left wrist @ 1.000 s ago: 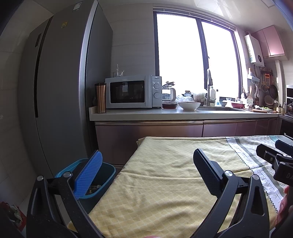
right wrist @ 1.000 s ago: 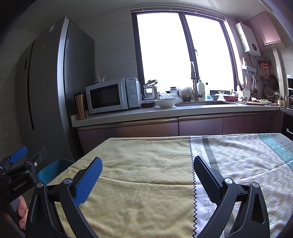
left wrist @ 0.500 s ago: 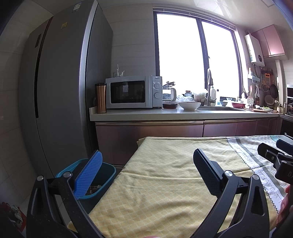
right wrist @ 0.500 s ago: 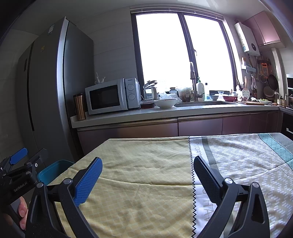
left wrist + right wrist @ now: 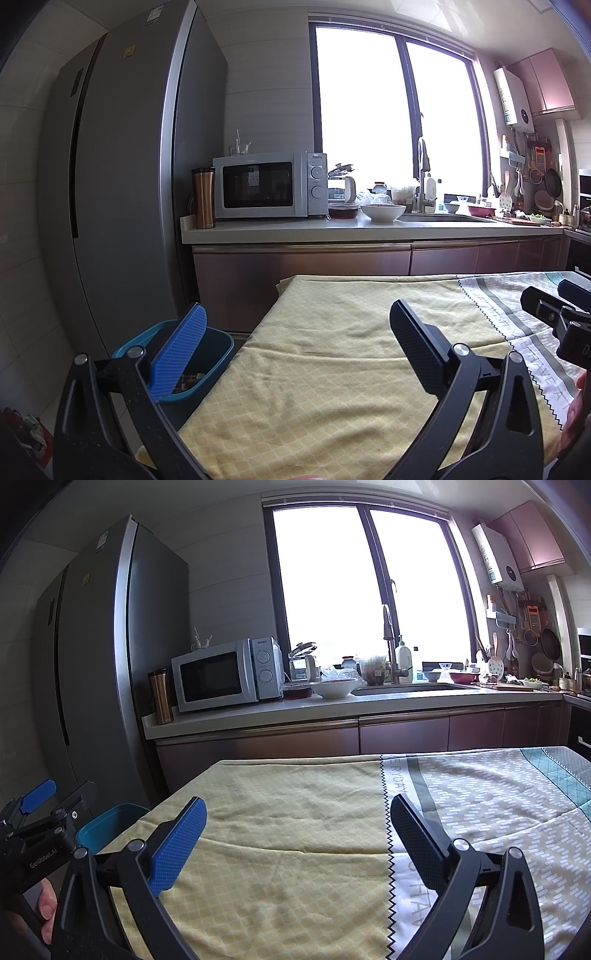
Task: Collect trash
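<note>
My left claw [image 5: 295, 339] is spread wide with nothing between its blue pad [image 5: 177, 354] and its black pad [image 5: 417, 350], and it hangs over the near left part of the desk [image 5: 332, 369], which is covered by a yellow cloth. My right claw [image 5: 295, 834] is just as wide and just as empty, over the middle of the same desk, where the yellow cloth meets a grey and white patterned one along a black zigzag seam [image 5: 386, 834].

The teal trash bin [image 5: 218, 350] stands on the floor, just beside the desk's left edge and in front of the tall grey fridge [image 5: 122, 184]. Some scraps lie in its bottom, too small to make out.

On the patterned cloth, part of a printed word reads "ERYDAY" [image 5: 397, 779] near the far edge; the larger pale letters closer to me are cut off by my claw. In the right wrist view, the body of my left claw carries white lettering "GenRobot.AI" [image 5: 42, 858], with a thumb [image 5: 46, 904] below it.

On the kitchen counter [image 5: 332, 709] behind the desk, the white microwave [image 5: 225, 674] bears the brand "Galanz" above its two dials. A copper tumbler [image 5: 161, 696] stands to its left and a white bowl [image 5: 334, 688] to its right, near the sink.
</note>
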{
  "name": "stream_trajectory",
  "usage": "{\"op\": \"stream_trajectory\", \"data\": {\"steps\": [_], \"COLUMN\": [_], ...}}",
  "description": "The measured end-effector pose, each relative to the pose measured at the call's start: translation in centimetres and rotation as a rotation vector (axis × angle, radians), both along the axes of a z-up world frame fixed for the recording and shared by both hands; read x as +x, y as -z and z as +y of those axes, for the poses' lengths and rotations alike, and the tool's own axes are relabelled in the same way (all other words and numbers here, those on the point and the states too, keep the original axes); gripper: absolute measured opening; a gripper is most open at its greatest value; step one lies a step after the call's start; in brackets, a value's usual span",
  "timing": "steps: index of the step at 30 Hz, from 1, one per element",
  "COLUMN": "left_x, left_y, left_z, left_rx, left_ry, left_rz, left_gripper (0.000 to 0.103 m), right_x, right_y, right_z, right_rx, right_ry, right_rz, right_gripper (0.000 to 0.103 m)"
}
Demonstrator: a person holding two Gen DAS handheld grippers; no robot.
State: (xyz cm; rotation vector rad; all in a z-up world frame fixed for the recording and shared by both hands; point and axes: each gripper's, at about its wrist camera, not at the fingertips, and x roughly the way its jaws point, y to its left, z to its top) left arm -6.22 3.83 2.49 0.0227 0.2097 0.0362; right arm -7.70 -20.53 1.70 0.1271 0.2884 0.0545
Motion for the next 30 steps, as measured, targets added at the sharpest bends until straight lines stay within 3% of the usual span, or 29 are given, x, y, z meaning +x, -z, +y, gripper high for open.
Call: {"op": "stream_trajectory", "data": {"steps": [30], "left_x": [-0.03], "left_y": [0.21], "left_z": [-0.19], "left_rx": [0.002], "left_ry": [0.001], "left_rz": [0.001], "left_gripper": [0.098], "right_x": [-0.26], "right_y": [-0.02], "right_z": [0.13], "right_rx": [0.002], "right_ry": [0.001], "right_rz": [-0.004], "right_gripper": [0.096]}}
